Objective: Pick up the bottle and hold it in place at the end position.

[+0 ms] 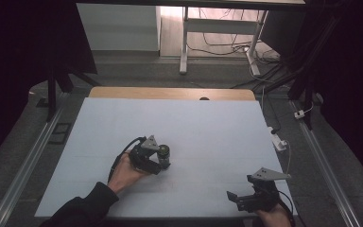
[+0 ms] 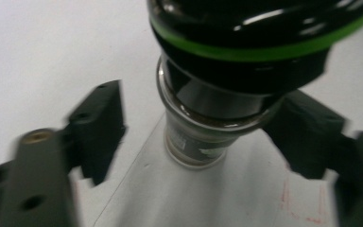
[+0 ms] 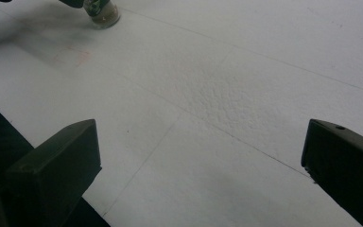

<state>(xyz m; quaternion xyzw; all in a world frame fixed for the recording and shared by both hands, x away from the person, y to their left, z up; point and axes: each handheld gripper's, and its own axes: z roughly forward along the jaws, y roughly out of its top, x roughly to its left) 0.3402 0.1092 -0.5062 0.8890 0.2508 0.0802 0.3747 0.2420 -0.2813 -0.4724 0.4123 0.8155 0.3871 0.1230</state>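
Observation:
A small dark bottle [image 1: 163, 152] stands upright on the white board [image 1: 203, 127], left of centre. In the left gripper view the bottle [image 2: 203, 142] is dark glass with a green band around its cap. My left gripper [image 1: 161, 162] is open with its jaws on either side of the bottle. Its left jaw stands clear of the glass and its right jaw is right against it. My right gripper [image 1: 239, 198] hovers open near the board's front right edge, holding nothing. The right gripper view has the bottle [image 3: 102, 12] far off at the top left.
The white board covers a wooden table [image 1: 170, 92]. A white power strip and cable [image 1: 279, 140] lie off the board's right edge. Metal rails [image 1: 28, 161] run along both sides. Faint red marks [image 3: 71, 56] sit on the board near the bottle.

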